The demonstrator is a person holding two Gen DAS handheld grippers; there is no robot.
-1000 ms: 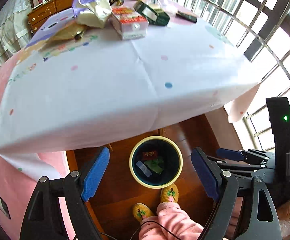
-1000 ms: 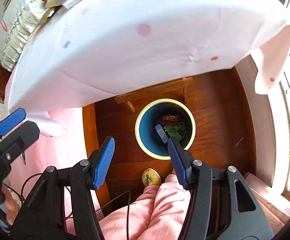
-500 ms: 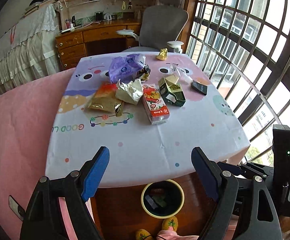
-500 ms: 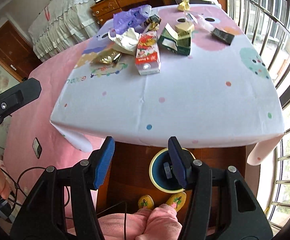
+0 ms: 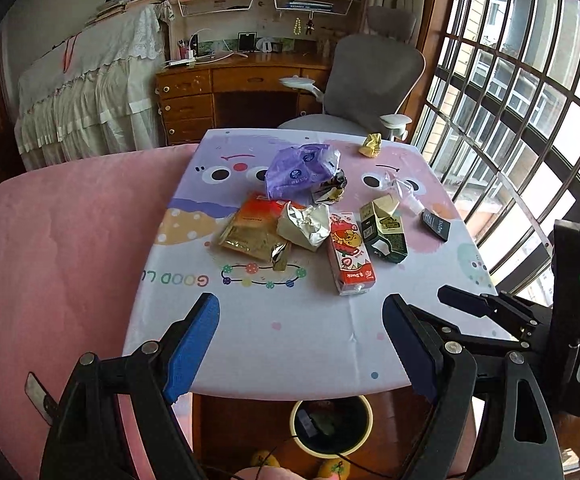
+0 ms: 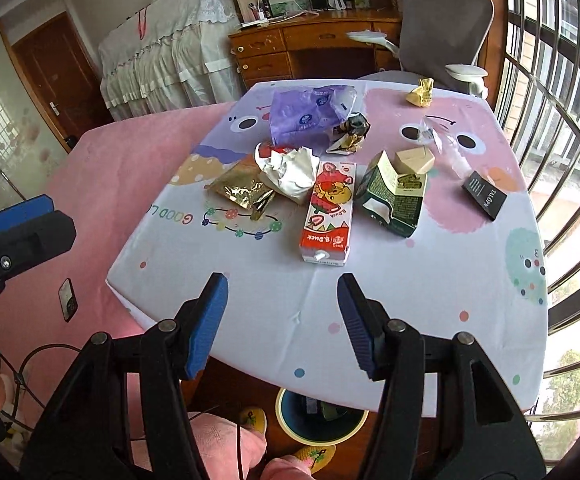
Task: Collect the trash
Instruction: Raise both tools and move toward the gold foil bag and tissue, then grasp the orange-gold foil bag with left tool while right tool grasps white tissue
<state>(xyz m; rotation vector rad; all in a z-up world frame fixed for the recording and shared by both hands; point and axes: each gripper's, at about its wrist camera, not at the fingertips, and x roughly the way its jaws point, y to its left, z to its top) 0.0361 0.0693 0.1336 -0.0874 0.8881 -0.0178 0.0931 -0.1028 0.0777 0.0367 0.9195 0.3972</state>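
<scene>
both grippers empty, hovering over the near edge of the table, touching nothing. left gripper [image 5: 302, 340]: blue pads spread wide, nothing between them. right gripper [image 6: 281, 320]: jaws also apart, a bit narrower than the left, nothing held.

below the near table edge on the wood floor: bin [image 6: 290, 424], cream rim, blue inside, some scraps already in it, half hidden under the tablecloth [image 6: 430, 300]. person's slippers and pink trouser legs just in front of the bin.

trash on the table, near to far:
- red strawberry milk carton [image 6: 328, 212], lying flat, closest to both grippers, roughly on the right gripper's centre line
- gold foil wrapper [image 6: 241, 192] to its left, flat
- crumpled white wrapper [image 6: 290, 172] between gold foil and carton, partly over a red packet
- torn green carton [image 6: 394, 196] just right of the milk carton, on its side, top ripped open
- small black box [image 6: 484, 196] further right, near the window-side edge
- clear plastic scrap [image 6: 446, 148] behind the green carton
- dark crumpled foil [image 6: 350, 132] touching the purple plastic bag [image 6: 306, 114]
- yellow crumpled wrapper [image 6: 420, 94] alone at the far edge
</scene>
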